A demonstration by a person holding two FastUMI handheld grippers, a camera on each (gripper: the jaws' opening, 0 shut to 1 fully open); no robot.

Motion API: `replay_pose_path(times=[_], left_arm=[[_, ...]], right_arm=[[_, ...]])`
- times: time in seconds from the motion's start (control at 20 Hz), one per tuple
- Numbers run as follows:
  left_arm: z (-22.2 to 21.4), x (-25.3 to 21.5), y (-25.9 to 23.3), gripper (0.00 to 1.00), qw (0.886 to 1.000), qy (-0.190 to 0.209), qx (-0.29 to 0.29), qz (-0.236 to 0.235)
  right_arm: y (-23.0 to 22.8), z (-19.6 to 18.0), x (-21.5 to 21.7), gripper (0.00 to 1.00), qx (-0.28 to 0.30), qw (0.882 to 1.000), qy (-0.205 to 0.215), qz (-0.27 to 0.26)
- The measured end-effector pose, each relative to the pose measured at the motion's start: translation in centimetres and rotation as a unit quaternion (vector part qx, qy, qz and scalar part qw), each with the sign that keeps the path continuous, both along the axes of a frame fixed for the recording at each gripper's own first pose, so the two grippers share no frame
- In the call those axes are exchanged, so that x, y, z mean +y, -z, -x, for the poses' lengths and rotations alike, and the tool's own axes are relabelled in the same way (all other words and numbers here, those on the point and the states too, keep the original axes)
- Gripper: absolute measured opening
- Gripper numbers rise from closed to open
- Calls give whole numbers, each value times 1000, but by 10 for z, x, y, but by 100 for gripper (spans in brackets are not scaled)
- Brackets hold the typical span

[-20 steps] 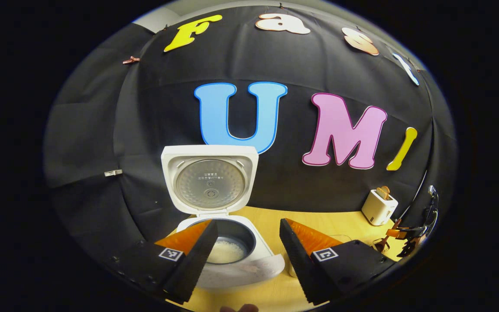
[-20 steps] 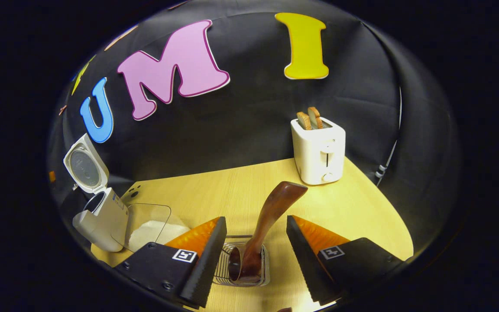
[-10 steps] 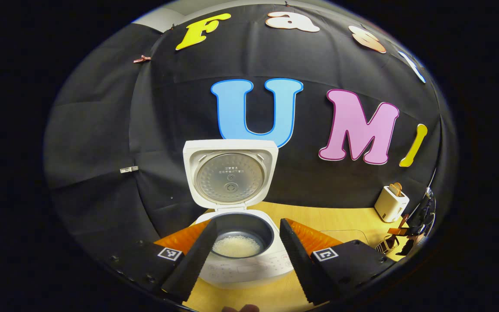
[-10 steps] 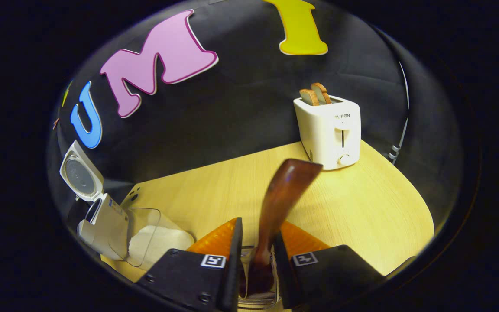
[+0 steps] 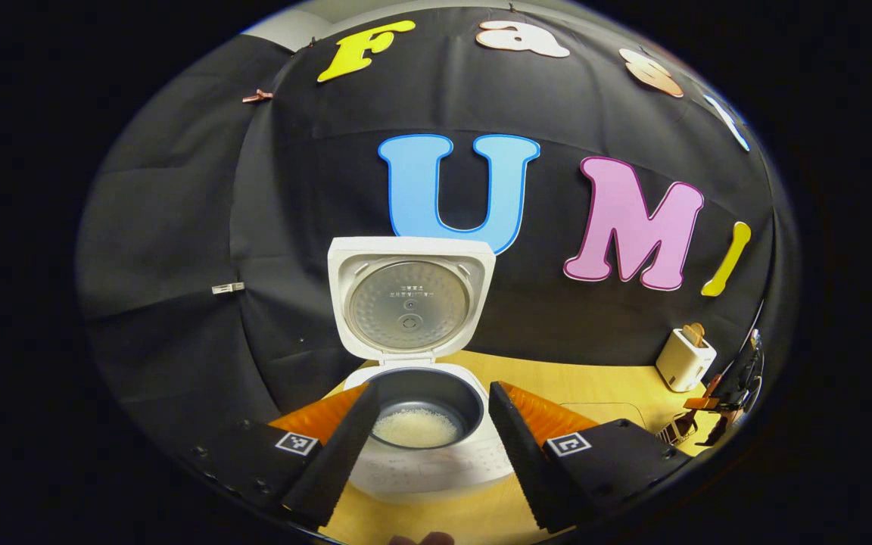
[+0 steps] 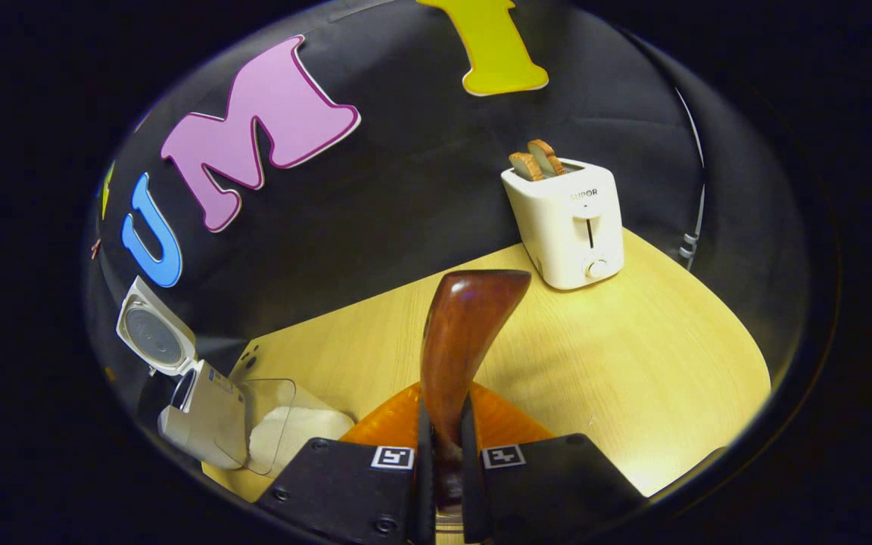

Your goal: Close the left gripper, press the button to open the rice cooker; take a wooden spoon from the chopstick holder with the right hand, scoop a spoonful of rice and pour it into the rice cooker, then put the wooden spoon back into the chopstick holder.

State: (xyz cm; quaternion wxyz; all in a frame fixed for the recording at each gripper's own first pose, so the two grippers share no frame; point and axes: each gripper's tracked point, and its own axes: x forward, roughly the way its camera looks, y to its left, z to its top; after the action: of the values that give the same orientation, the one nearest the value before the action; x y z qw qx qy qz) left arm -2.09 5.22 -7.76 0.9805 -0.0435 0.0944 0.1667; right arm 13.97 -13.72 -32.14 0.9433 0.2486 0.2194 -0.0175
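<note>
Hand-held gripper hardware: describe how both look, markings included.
Each hand-held gripper, left and right, has two wedge-shaped fingers that taper toward the tips, with ribbed inner faces. They are mounted on black blocks fastened with screws. Each block carries a small square black-and-white marker. No cables or sleeves are visible near them.

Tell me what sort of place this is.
Probably a mock kitchen counter in a recording booth: an open rice cooker with rice inside and a toaster holding bread stand on a wooden table, backed by black cloth.
</note>
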Motion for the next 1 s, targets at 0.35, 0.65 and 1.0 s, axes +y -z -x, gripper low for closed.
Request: replay_pose_path(times=[0.35,0.65,1.0], left_arm=[[5,9,2,94,1000,11,-10,11],[6,28,-2,94,999,26,-23,11],[0,46,-2,94,998,40,-32,21]], right_arm=[[-31,12,-9,18,-14,999,35,3],[-108,23,1,18,-72,996,50,31],[-163,13,92,18,-117,992,-21,44]])
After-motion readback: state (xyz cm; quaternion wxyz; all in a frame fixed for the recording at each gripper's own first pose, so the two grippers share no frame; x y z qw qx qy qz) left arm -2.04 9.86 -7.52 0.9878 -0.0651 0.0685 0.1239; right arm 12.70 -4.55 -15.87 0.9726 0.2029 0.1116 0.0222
